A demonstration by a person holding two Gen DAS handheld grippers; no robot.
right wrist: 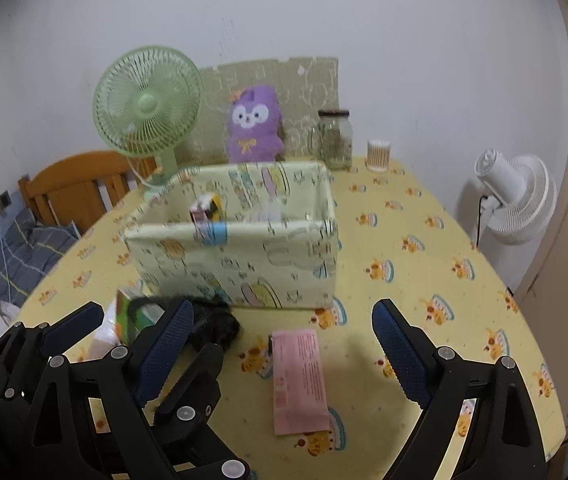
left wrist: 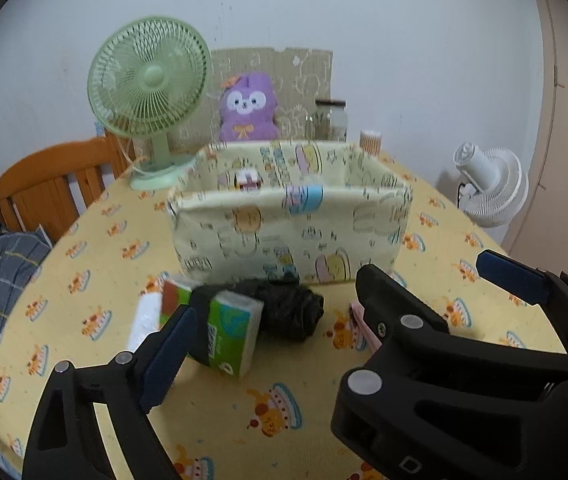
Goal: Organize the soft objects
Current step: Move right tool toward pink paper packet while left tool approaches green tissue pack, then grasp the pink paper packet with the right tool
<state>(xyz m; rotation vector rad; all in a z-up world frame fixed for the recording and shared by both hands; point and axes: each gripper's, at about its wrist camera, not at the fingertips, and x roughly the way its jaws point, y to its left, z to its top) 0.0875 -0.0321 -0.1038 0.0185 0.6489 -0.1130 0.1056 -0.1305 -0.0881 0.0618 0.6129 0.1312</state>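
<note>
Partly hidden: black bundle (right wrist: 220,326) | pink packet (left wrist: 358,322) behind right gripper (left wrist: 422,276)

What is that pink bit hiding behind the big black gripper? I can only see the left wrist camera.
Observer: It's a flat pink packet, lying on the tablecloth in front of the fabric box.
Operator: Is the right gripper grabbing it?
Observer: No. The right gripper is open. The packet shows between its fingers, with neither pad on it.
Operator: What's the little thing poking up behind the box?
Observer: A striped cup. It stands by itself on the table, right of the glass jar and apart from it.
</note>
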